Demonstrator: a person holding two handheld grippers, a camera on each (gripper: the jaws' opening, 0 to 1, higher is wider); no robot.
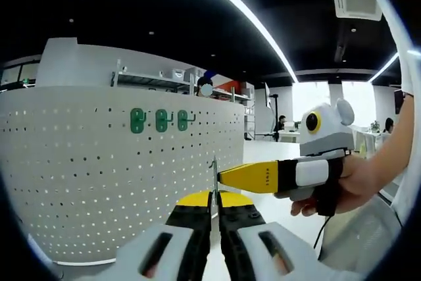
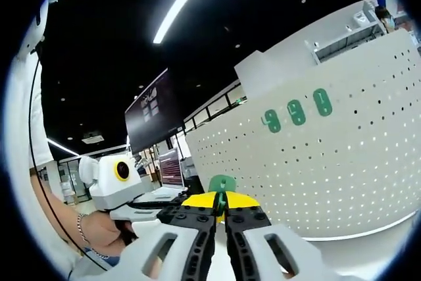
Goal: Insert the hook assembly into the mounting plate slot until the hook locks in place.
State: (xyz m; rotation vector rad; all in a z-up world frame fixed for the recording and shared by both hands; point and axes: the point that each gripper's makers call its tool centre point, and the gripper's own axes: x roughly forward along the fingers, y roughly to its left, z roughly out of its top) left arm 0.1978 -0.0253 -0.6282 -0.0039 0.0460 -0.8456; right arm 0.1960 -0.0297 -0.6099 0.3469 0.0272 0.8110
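Observation:
My left gripper (image 1: 214, 207) is shut on a thin metal hook (image 1: 214, 174) that stands up between its yellow-tipped jaws. The right gripper (image 1: 223, 177) reaches in from the right, held by a hand, and its yellow tip touches the hook. In the right gripper view, my right gripper (image 2: 222, 210) is shut on a small green mounting plate (image 2: 222, 183). The left gripper (image 2: 197, 210) meets it there from the left. Both parts are held in the air in front of a white pegboard (image 1: 85, 182).
Three green plates with hooks (image 1: 161, 120) hang in a row on the curved pegboard (image 2: 342, 162), also seen as green plates (image 2: 296, 112). A person's arm (image 2: 72, 228) is at the left. Desks, screens and shelves stand behind.

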